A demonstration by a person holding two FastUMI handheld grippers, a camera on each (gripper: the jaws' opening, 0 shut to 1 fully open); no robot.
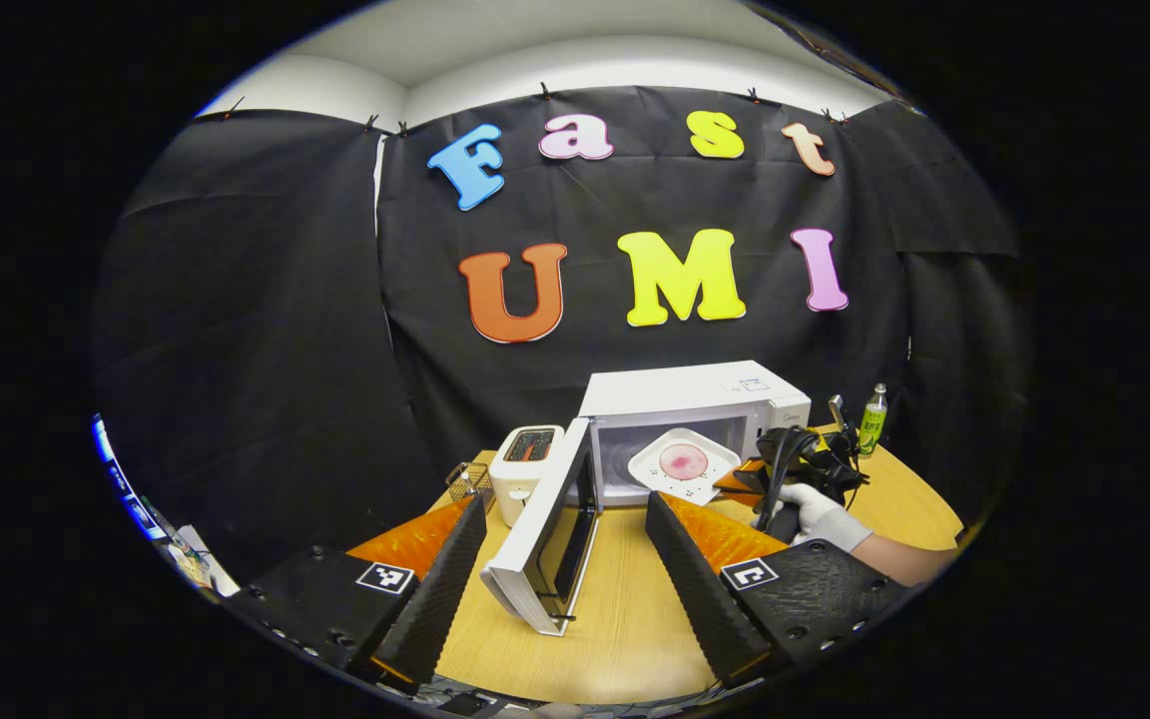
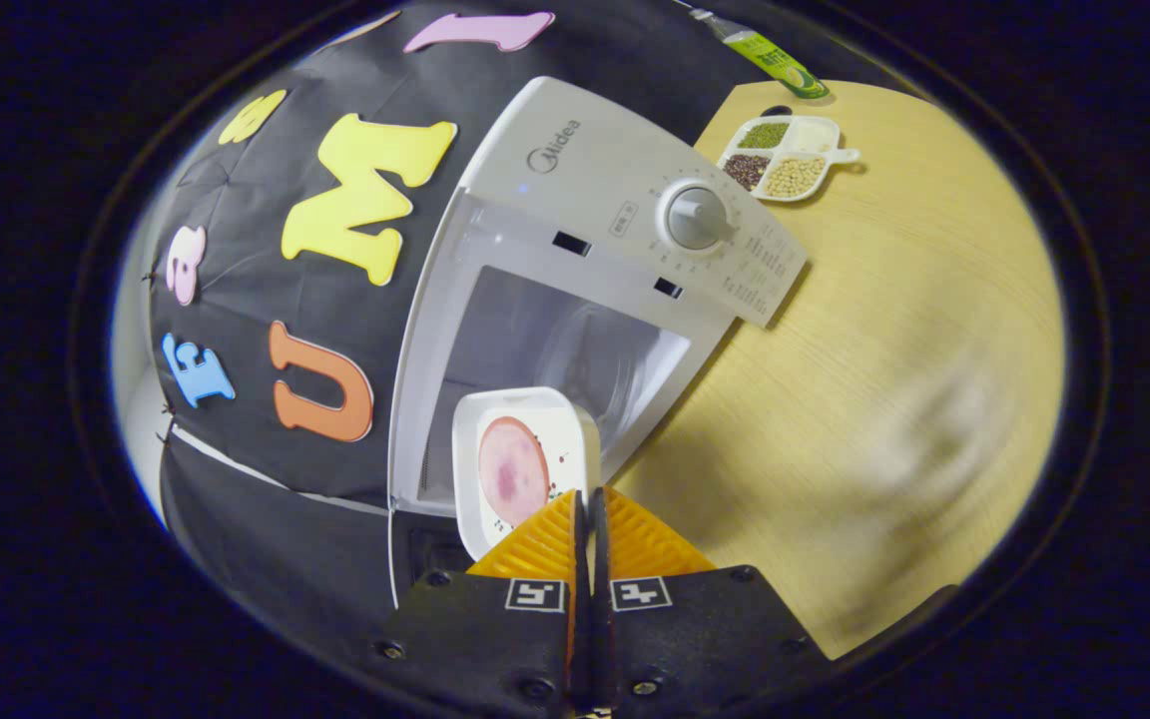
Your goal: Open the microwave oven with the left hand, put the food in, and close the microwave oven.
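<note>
A white microwave oven (image 1: 695, 404) stands at the back of the wooden table with its door (image 1: 545, 544) swung wide open toward me. My left gripper (image 1: 567, 559) hangs open in front of it, fingers apart on either side of the door, holding nothing. A white square plate with a pink slice of food (image 1: 683, 462) is at the mouth of the oven cavity. My right gripper (image 2: 587, 509) is shut on the plate's near edge, and the plate (image 2: 520, 464) is tilted in the right gripper view, just before the oven's opening (image 2: 555, 350). A gloved hand (image 1: 815, 509) holds that gripper.
A white toaster (image 1: 525, 469) and a small wire basket (image 1: 470, 481) stand left of the oven. A green bottle (image 1: 871, 419) stands to its right. A divided dish of beans (image 2: 785, 160) lies beyond the oven's dial (image 2: 695, 218). The wooden table (image 2: 884, 350) spreads out to the right.
</note>
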